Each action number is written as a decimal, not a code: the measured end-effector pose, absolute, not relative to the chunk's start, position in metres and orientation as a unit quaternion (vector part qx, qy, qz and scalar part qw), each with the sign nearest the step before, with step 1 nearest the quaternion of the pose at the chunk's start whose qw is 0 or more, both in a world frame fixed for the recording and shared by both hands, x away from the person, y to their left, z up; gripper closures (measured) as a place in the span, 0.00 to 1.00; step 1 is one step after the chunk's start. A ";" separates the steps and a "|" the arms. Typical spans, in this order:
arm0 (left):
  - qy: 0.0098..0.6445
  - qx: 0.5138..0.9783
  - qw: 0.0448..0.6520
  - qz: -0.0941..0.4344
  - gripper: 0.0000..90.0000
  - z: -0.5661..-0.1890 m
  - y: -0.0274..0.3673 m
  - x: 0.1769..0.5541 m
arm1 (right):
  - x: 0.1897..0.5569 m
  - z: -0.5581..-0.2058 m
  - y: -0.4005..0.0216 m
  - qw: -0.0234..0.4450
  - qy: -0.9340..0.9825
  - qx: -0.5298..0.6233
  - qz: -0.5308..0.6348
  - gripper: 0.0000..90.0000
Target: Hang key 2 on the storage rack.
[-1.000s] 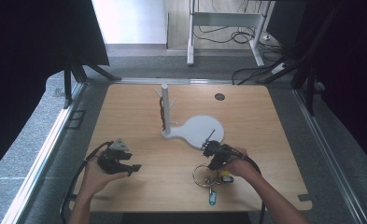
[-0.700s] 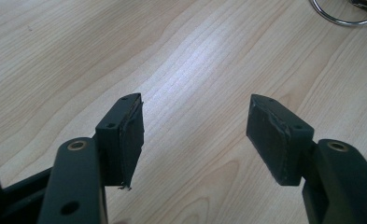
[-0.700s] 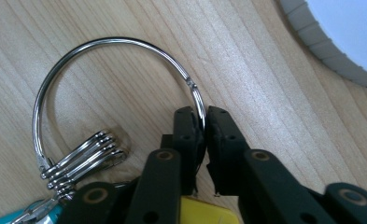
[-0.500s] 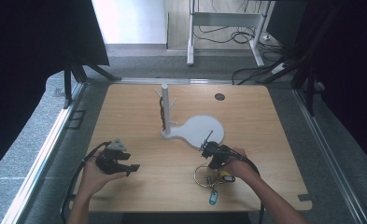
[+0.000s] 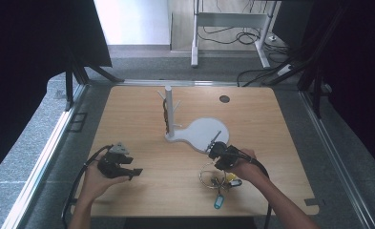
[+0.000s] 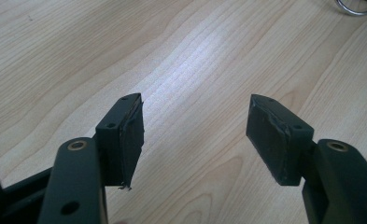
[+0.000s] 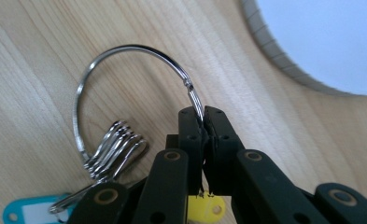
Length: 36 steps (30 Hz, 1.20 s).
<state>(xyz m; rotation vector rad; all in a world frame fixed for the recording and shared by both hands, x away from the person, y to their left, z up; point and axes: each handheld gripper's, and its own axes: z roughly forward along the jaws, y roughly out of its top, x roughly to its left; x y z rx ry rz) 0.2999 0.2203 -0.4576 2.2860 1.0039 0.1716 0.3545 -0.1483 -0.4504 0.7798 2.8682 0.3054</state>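
A large metal key ring (image 7: 125, 49) lies on the wooden table with several keys (image 7: 113, 149), a blue tag (image 7: 29, 210) and a yellow tag (image 7: 207, 205) on it. My right gripper (image 7: 203, 114) is shut on the wire of the ring. From above, the right gripper (image 5: 213, 159) sits just below the white stand's round base (image 5: 204, 133), with the key ring (image 5: 208, 172) beside it. My left gripper (image 6: 195, 107) is open over bare wood with nothing between its jaws. In the high view the left gripper (image 5: 131, 171) is at the table's front left.
The white stand's post (image 5: 168, 112) has short pegs, and a dark item (image 5: 165, 115) hangs on it. A dark round spot (image 5: 224, 98) marks the far part of the table. The table edge runs close behind both hands. Black curtains and cables surround the table.
The right hand has shifted very slightly by the key ring. The left hand has kept still.
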 end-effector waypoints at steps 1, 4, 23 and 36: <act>0.381 0.867 0.314 0.065 0.42 -0.458 0.220 0.300 | 0.355 -0.450 -0.148 0.077 0.957 0.260 0.102 0.96; 0.382 0.866 0.316 0.064 0.42 -0.458 0.221 0.300 | 0.353 -0.438 -0.151 0.091 0.954 0.262 0.112 0.96; 0.381 0.868 0.314 0.058 0.42 -0.460 0.220 0.301 | 0.355 -0.404 -0.161 0.120 0.944 0.273 0.142 0.97; 0.380 0.867 0.318 0.055 0.42 -0.460 0.222 0.301 | 0.358 -0.381 -0.165 0.135 0.939 0.273 0.157 0.97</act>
